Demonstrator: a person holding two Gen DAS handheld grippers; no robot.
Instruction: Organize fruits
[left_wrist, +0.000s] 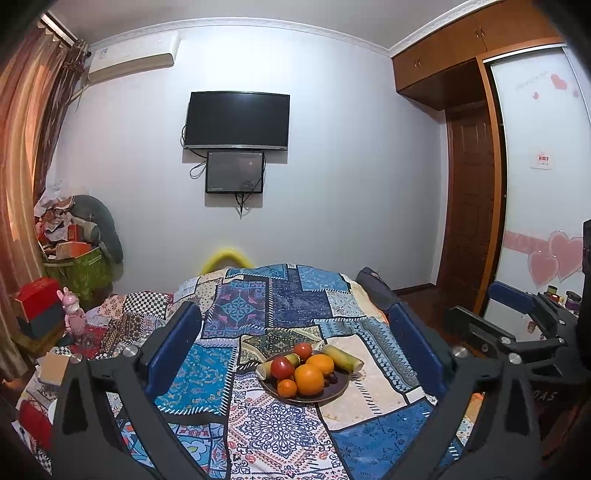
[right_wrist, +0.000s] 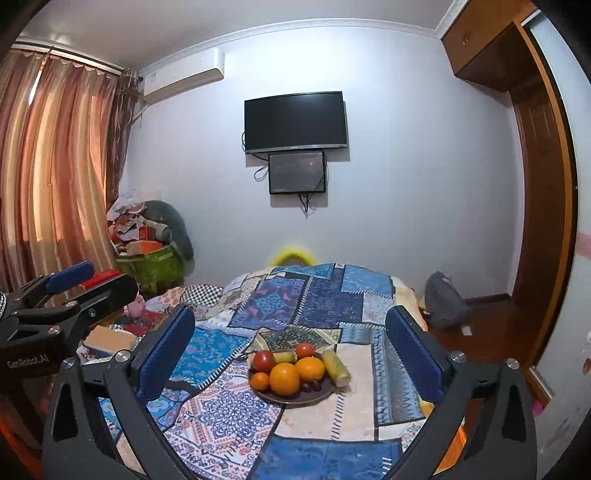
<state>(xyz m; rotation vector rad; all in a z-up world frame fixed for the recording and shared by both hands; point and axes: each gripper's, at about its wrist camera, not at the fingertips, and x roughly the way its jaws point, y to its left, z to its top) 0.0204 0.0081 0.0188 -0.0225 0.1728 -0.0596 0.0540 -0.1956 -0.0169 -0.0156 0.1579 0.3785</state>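
Observation:
A dark plate (left_wrist: 334, 393) (right_wrist: 321, 395) sits on the patchwork bedspread (left_wrist: 280, 424) (right_wrist: 314, 306), piled with fruit: two big oranges (left_wrist: 309, 379) (right_wrist: 284, 378), a small orange (left_wrist: 287, 388) (right_wrist: 260, 381), two red tomatoes (left_wrist: 282, 368) (right_wrist: 263, 360) and two yellow-green cane pieces (left_wrist: 342, 357) (right_wrist: 335, 367). My left gripper (left_wrist: 295, 347) is open and empty, held above and short of the plate. My right gripper (right_wrist: 291, 349) is open and empty too, held level beside the left one. Each gripper shows at the edge of the other's view.
The bed fills the foreground. A pink toy (left_wrist: 74, 314), boxes (left_wrist: 37, 299) and a cluttered green bin (left_wrist: 79, 271) stand at the left. A TV (left_wrist: 236, 120) hangs on the far wall. A wardrobe (left_wrist: 535, 184), door and grey bag (right_wrist: 443, 301) are at the right.

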